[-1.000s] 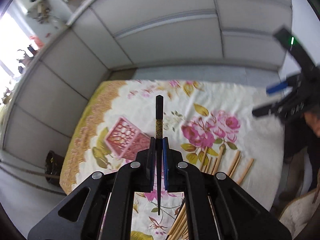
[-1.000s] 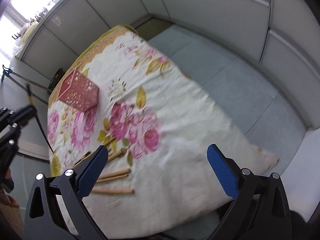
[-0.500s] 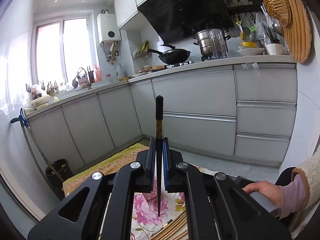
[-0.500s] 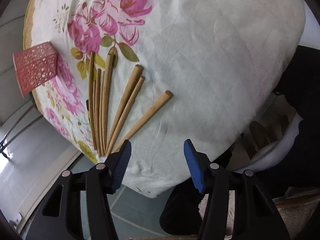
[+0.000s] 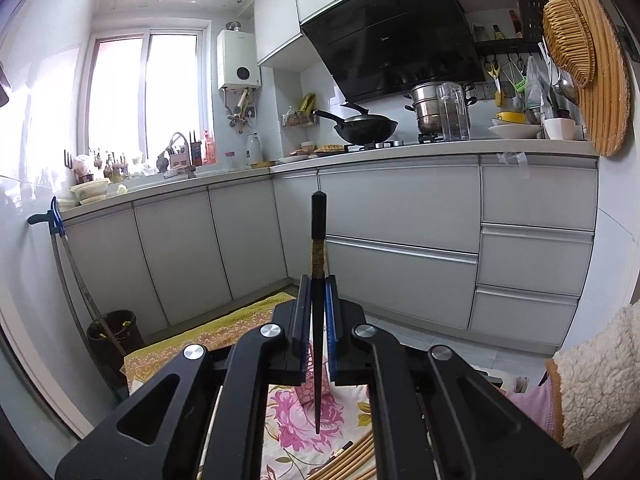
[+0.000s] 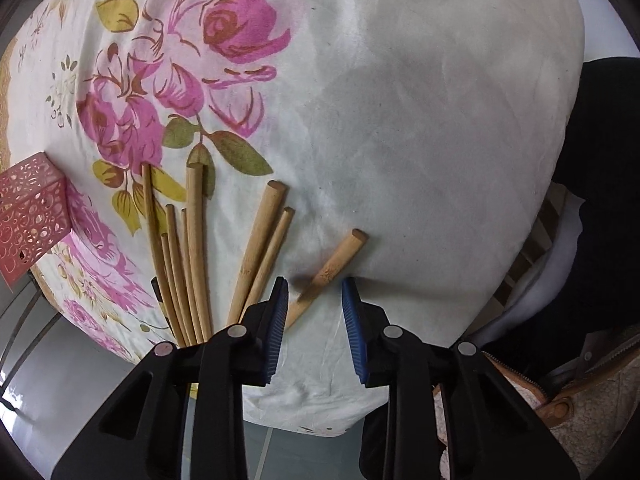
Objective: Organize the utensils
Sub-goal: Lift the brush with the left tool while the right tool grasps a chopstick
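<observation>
My left gripper is shut on a black chopstick with a gold band, held upright and raised above the table. My right gripper is open, its jaws on either side of the rightmost bamboo chopstick, which lies alone on the floral cloth. Several more bamboo chopsticks lie fanned out to its left, with a dark chopstick tip among them. A pink perforated holder stands at the left edge; it also shows behind the left jaws.
The table's near edge runs just under my right gripper. The person's dark clothing is at the right. Kitchen cabinets and a counter with a wok stand beyond the table. A bin stands left of the table.
My left gripper tilted up from looking at the table to facing the cabinets, still holding the black chopstick. My right gripper came down over the chopsticks and narrowed around the rightmost one.
</observation>
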Available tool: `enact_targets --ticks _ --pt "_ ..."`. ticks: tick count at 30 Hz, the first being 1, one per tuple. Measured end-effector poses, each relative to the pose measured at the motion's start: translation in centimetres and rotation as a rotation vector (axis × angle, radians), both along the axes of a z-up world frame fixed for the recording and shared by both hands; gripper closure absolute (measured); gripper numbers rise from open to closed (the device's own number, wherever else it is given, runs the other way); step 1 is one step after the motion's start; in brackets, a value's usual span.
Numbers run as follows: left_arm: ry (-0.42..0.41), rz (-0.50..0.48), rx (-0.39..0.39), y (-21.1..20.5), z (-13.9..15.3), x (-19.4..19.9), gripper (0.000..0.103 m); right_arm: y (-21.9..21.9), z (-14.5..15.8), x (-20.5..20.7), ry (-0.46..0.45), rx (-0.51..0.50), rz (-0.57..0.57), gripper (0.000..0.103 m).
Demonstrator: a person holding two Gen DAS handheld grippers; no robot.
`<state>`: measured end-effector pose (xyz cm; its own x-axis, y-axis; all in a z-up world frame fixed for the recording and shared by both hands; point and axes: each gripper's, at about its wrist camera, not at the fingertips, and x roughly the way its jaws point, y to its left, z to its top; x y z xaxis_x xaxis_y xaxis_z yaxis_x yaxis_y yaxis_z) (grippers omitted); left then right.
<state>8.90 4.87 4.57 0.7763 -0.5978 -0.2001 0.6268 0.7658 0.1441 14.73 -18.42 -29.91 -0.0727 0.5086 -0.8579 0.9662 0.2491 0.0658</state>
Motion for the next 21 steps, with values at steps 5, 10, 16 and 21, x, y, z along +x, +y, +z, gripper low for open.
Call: enact_targets --ticks 5,10,16,21 --pt "-0.004 0.009 -0.011 -0.1 0.3 -0.4 0.097 -0.2 0.4 2.0 0.001 -0.062 0.139 0.091" --pt "-0.004 0.023 -0.025 0.1 0.4 -0.7 0.097 -2.5 1.2 2.9 -0.036 -0.163 0.238 0.095" --pt "0.013 0.001 -0.048 -0.6 0.4 -0.4 0.097 -5.6 1.0 2.4 -0.065 -0.162 0.312 0.094" --pt "0.027 -0.007 -0.044 -1.5 0.2 -0.1 0.097 -4.1 1.2 2.9 -0.080 -0.206 0.324 0.078"
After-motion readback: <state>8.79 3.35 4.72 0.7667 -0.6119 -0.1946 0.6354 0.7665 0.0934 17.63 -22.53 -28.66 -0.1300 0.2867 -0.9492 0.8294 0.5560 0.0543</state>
